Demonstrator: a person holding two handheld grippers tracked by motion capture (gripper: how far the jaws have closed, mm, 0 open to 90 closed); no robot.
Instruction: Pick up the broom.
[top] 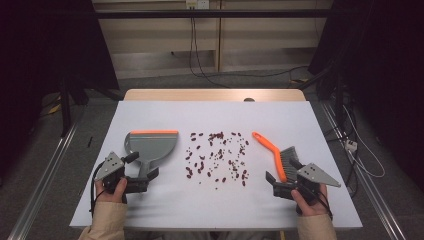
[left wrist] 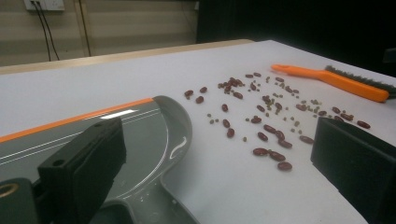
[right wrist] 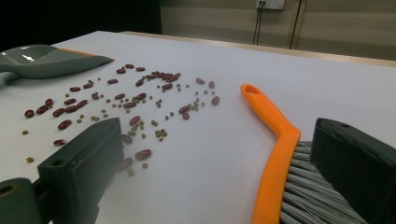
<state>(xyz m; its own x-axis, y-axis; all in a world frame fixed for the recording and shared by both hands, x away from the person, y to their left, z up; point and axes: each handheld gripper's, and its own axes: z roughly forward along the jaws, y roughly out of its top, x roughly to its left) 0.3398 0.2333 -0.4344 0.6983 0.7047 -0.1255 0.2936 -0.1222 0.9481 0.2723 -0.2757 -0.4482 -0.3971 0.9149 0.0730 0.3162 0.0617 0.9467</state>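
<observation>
A grey dustpan (top: 150, 142) with an orange front lip lies left of centre on the white table (top: 215, 115). My left gripper (top: 141, 171) is open, and the pan's handle (left wrist: 140, 205) runs between its jaws without contact. Several dark red beans and small green peas (top: 217, 157) are scattered across the middle. An orange-handled brush (top: 272, 150) with grey bristles (right wrist: 308, 196) lies to the right. My right gripper (top: 283, 171) is open, its jaws on either side of the bristle end. In the gripper views, the left gripper (left wrist: 217, 140) and right gripper (right wrist: 215, 135) both show wide gaps.
The white table sheet covers a wooden top whose far edge (top: 215, 94) shows behind it. Cables hang from a wall socket (top: 196, 4) and trail over the floor beyond. Metal rails (top: 45, 170) run along both sides of the table.
</observation>
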